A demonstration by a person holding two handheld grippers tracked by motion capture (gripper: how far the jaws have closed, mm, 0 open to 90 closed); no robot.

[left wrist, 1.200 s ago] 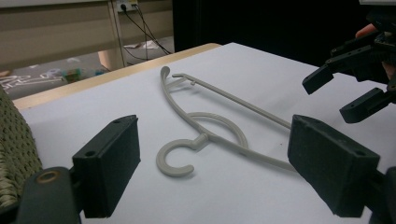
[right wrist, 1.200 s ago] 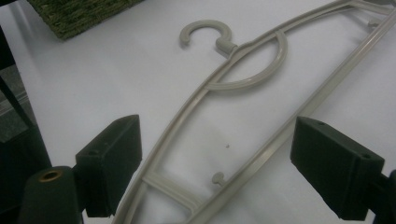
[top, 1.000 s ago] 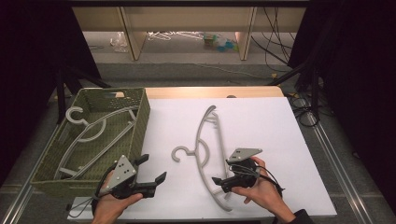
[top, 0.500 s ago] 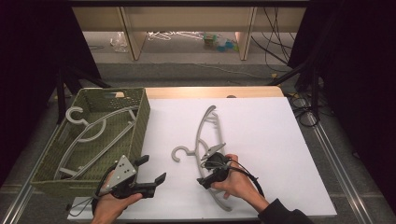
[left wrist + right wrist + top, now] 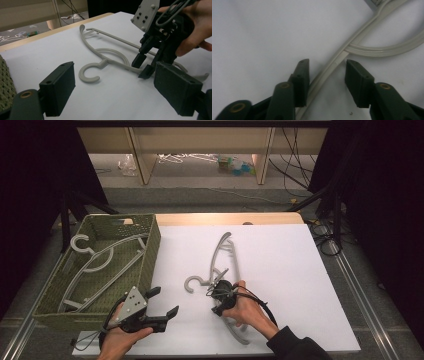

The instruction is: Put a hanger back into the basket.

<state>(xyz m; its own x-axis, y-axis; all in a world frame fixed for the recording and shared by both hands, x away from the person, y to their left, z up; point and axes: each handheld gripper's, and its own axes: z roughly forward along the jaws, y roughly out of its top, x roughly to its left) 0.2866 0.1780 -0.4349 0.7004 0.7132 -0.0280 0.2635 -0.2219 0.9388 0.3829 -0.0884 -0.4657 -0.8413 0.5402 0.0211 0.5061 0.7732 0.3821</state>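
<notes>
Hanger point(image 5: 332, 66) bar lies between right tongs point(image 5: 325, 72), closing, not yet pinching; left tongs point(image 5: 120, 87) spread.

black claws point(image 5: 218, 294) with flat rectangular pads, grey screw-studded triangular plates, black cables, dark sleeve point(image 5: 295, 347).

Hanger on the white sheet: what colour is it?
Light grey plastic hanger, all one colour; clearest in the left gripper view.
</notes>
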